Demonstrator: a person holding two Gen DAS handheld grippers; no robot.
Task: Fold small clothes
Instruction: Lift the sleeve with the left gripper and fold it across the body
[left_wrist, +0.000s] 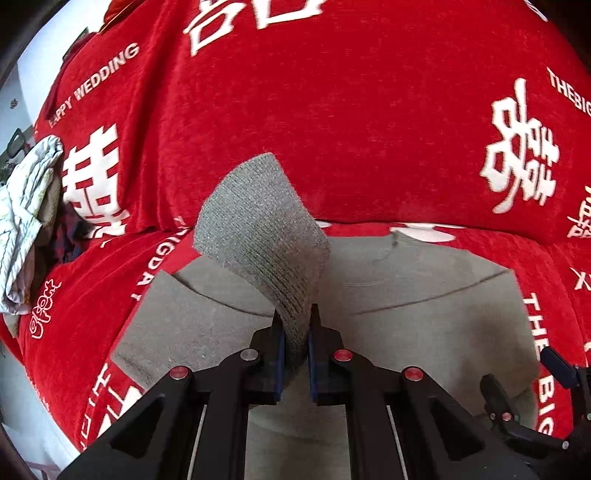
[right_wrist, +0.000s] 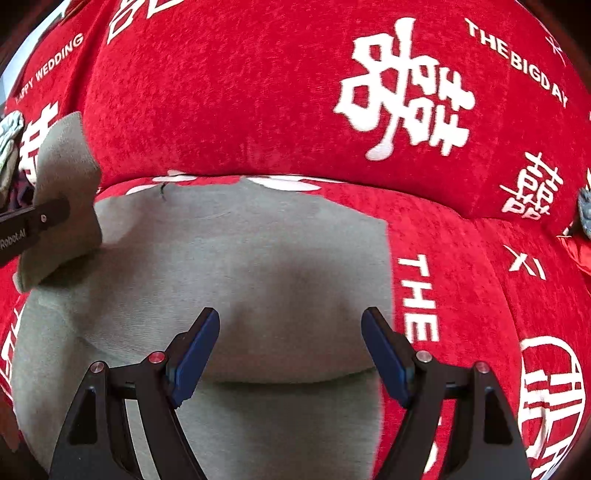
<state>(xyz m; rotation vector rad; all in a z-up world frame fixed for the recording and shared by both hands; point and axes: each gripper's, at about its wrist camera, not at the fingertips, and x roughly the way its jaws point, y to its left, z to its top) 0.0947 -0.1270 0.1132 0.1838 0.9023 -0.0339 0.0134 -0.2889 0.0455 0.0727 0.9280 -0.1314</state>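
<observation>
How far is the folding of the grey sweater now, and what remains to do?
Done: the grey sweater lies flat on the red cover, its right side apparently folded in to a straight edge. In hand: the left gripper is shut on the sleeve, lifted over the body. The right gripper is open and empty. Left: laying the sleeve down and folding the body, probably.

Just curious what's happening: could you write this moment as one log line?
left gripper: shut on grey sleeve, lifted | right gripper: open, empty, above grey sweater | surface: red cover
</observation>
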